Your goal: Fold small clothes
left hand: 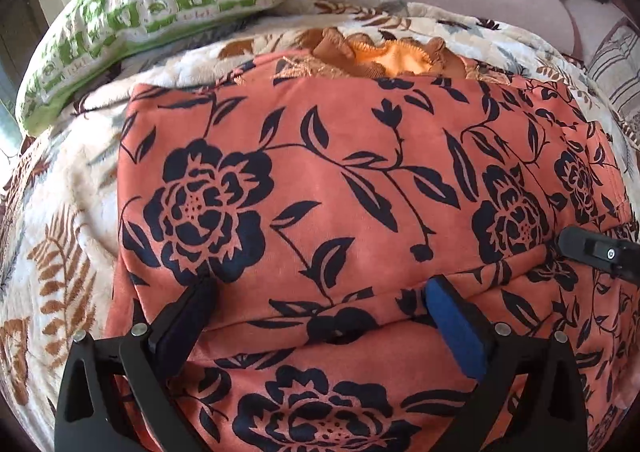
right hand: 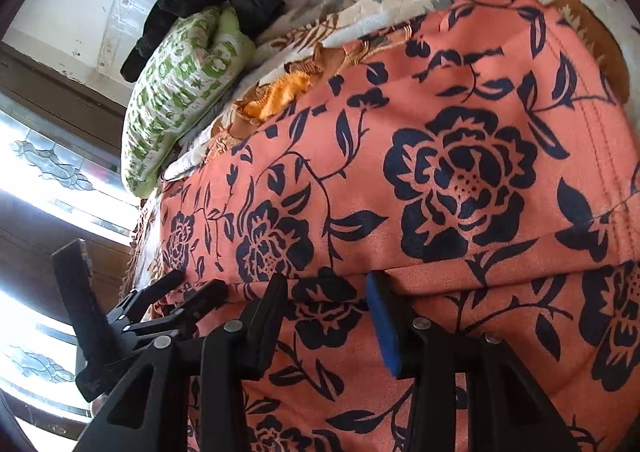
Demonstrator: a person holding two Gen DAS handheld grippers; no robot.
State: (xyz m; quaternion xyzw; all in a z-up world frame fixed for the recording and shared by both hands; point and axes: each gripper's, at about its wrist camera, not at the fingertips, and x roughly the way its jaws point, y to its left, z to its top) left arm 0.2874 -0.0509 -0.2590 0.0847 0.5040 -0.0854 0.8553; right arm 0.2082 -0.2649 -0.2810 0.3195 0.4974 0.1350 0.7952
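From the left wrist view, the left gripper [left hand: 320,292] stands wide, its fingers [left hand: 456,328] resting on the near folded edge of the orange floral garment [left hand: 340,171], a broad stretch of cloth between them and not pinched. The garment lies spread on a leaf-print blanket [left hand: 60,252], with a green patterned pillow [left hand: 160,11] at the far left. The right gripper's tip shows at the right edge.

From the right wrist view, the right gripper [right hand: 326,292] is moderately open, fingers [right hand: 384,324] straddling the garment's fold [right hand: 440,272]; whether the pads press the cloth I cannot tell. The left gripper [right hand: 192,292] sits just to its left.
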